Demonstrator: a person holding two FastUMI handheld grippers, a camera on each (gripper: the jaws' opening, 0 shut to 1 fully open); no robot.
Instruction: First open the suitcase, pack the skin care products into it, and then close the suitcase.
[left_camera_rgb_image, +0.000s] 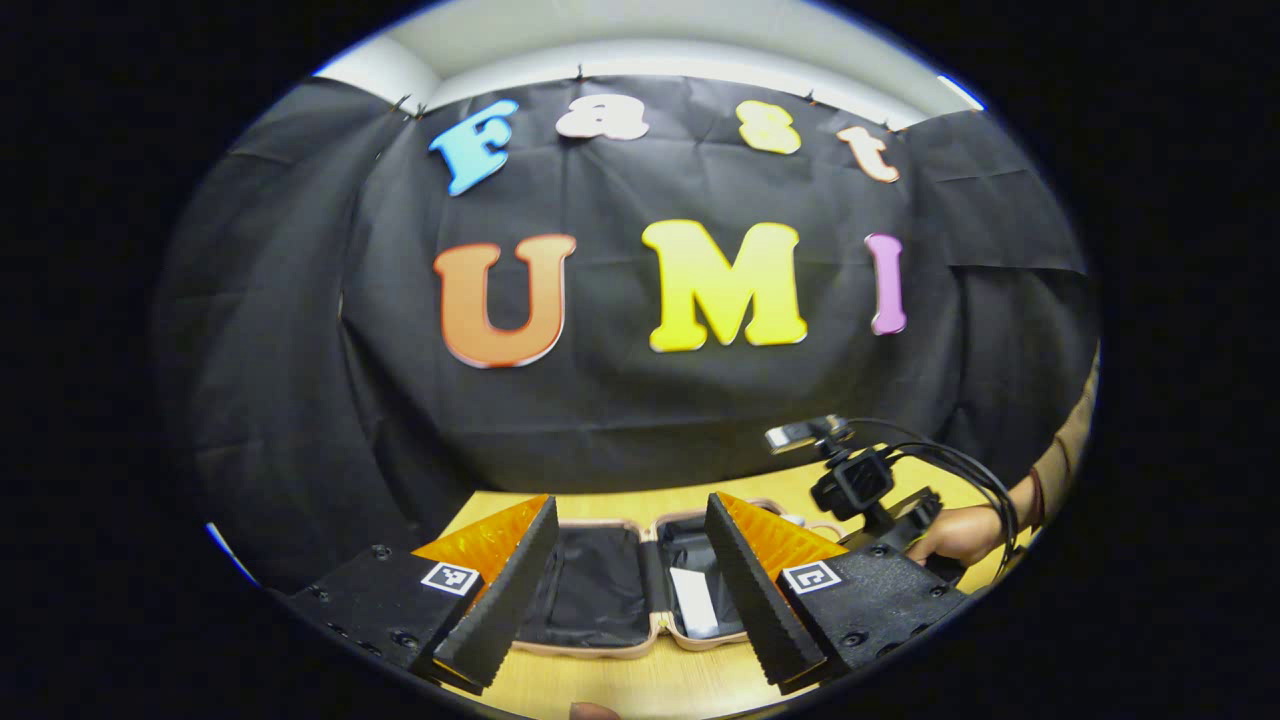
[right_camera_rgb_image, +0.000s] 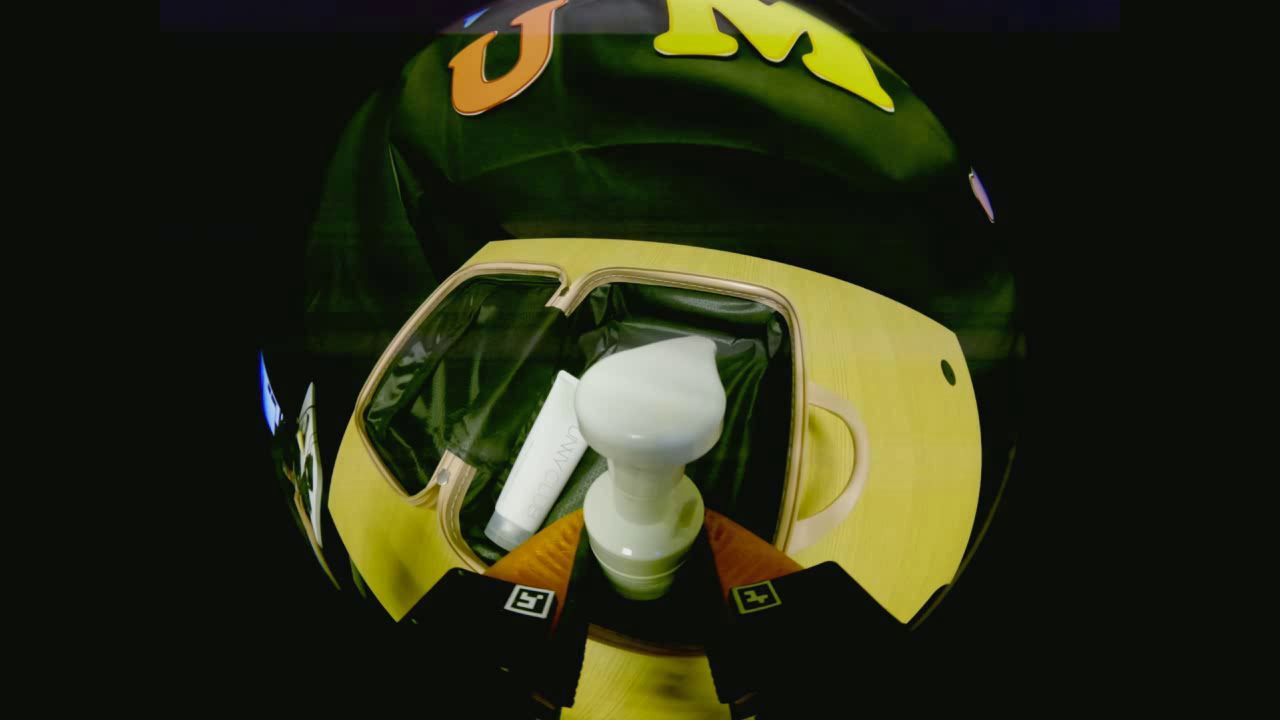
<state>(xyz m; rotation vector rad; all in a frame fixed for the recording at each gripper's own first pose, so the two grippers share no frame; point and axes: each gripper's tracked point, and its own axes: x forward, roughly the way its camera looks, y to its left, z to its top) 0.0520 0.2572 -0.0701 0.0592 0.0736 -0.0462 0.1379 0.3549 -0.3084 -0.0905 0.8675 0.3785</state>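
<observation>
A small suitcase (left_camera_rgb_image: 600, 648) with a pale rim lies open and flat on the wooden table, its two halves lined in dark fabric. A white tube (left_camera_rgb_image: 693, 603) lies in its right half. My left gripper (left_camera_rgb_image: 632, 520) hangs open just in front of the case, nothing between its fingers. In the right gripper view, my right gripper (right_camera_rgb_image: 642, 545) is shut on the neck of a white pump bottle (right_camera_rgb_image: 650, 400), held above the right half of the suitcase (right_camera_rgb_image: 795, 400). The white tube (right_camera_rgb_image: 540, 460) lies just left of the bottle. From the left gripper view, the right gripper (left_camera_rgb_image: 865, 490) sits at the case's right end.
A hand (left_camera_rgb_image: 955, 535) with a sleeve holds the right gripper, and black cables loop off it. The suitcase's handle (right_camera_rgb_image: 840, 450) sticks out on the right side over the table (right_camera_rgb_image: 890, 400). The black cloth wall stands close behind the table.
</observation>
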